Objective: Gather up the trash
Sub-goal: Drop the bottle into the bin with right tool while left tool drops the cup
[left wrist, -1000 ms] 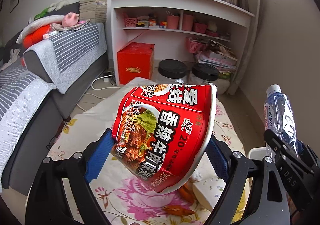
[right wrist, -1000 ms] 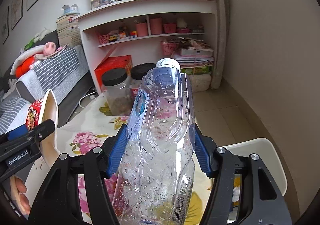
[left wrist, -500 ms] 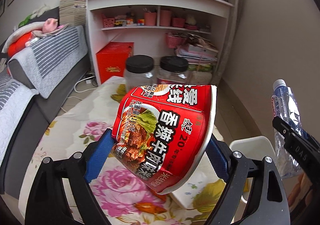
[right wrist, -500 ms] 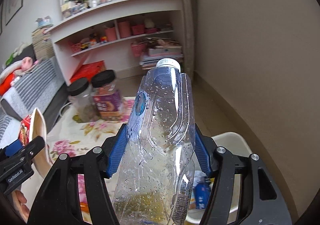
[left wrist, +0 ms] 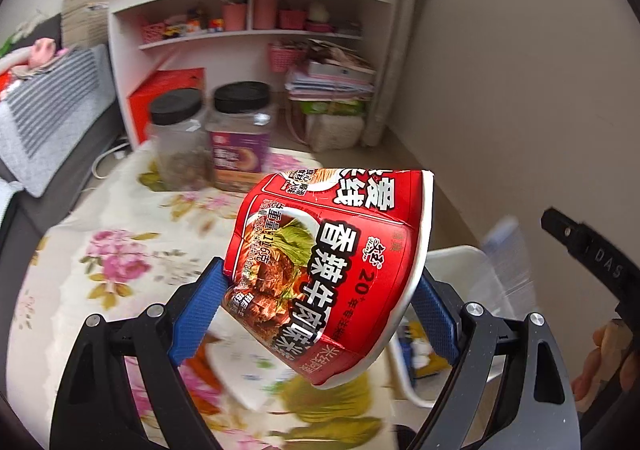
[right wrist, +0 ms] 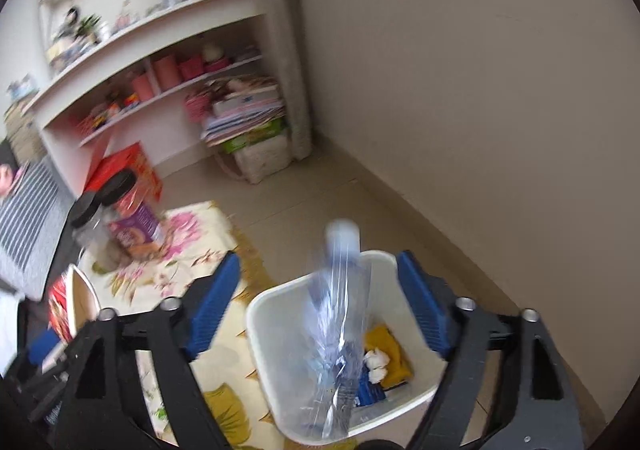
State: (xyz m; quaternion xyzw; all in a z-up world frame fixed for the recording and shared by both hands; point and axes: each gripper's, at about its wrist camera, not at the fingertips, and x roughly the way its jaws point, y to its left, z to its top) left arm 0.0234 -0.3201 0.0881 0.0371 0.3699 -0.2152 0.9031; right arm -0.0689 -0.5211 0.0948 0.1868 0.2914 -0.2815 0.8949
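My left gripper (left wrist: 316, 310) is shut on a crushed red instant-noodle cup (left wrist: 332, 270), held above the floral table. My right gripper (right wrist: 320, 298) is open above the white trash bin (right wrist: 264, 330). A clear plastic bottle (right wrist: 336, 330), blurred, is free between the blue pads and drops into the bin, cap end up. The bin holds a yellow item, white crumpled paper and a blue wrapper. The bin (left wrist: 460, 262) also shows in the left wrist view, to the right of the cup, with the blurred bottle (left wrist: 508, 250) over it.
Two black-lidded jars (left wrist: 212, 138) stand at the far end of the floral-cloth table (left wrist: 100, 250). A white shelf unit (left wrist: 248, 10), a red box (left wrist: 168, 86) and stacked papers lie beyond. A grey sofa (left wrist: 48, 110) is at left, a beige wall (right wrist: 480, 90) at right.
Both grippers swung right toward the bin. My right gripper opened and let go of the bottle, which is falling into the bin. The left still holds the noodle cup.
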